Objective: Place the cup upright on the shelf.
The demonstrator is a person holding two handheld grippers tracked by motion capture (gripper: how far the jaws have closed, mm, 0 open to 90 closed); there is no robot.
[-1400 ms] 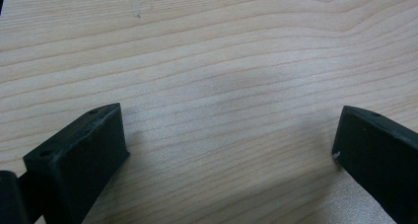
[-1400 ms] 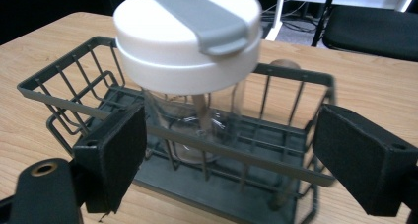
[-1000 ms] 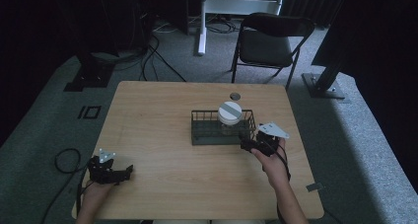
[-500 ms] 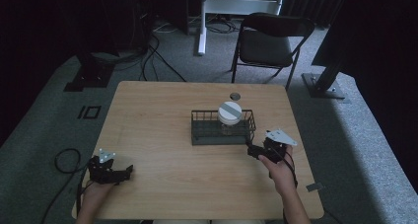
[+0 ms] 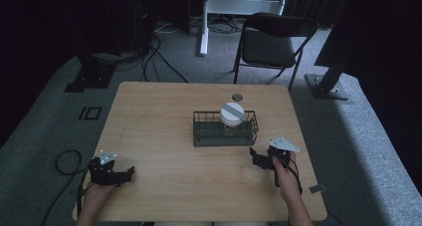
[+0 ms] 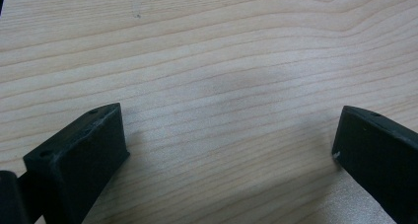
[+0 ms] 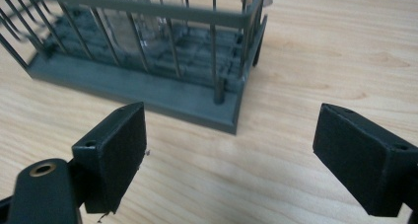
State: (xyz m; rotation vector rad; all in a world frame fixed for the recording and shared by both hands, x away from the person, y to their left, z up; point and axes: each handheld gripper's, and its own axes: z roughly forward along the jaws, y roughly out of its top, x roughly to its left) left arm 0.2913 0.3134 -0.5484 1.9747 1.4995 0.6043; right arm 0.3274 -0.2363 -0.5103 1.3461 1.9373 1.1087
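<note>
A dark wire basket [image 5: 225,135] stands at the middle of the wooden table [image 5: 164,116], with a glass jar with a white lid [image 5: 232,113] upright inside it. My right gripper [image 5: 255,158] rests on the table just in front of the basket's right end, open and empty. In the right gripper view the basket [image 7: 162,93] and the jar [image 7: 130,21] lie close ahead of the right gripper [image 7: 229,145]. My left gripper [image 5: 128,173] sits at the near left edge, open. In the left gripper view the left gripper [image 6: 229,135] has bare wood between its jaws.
A small round dark object [image 5: 237,96] lies on the table behind the basket. A folding chair [image 5: 271,42] stands beyond the far edge, and cables [image 5: 64,159] trail on the floor at the left.
My right gripper has drawn back from the basket's right end toward the near edge of the table. The left gripper has stayed in place.
</note>
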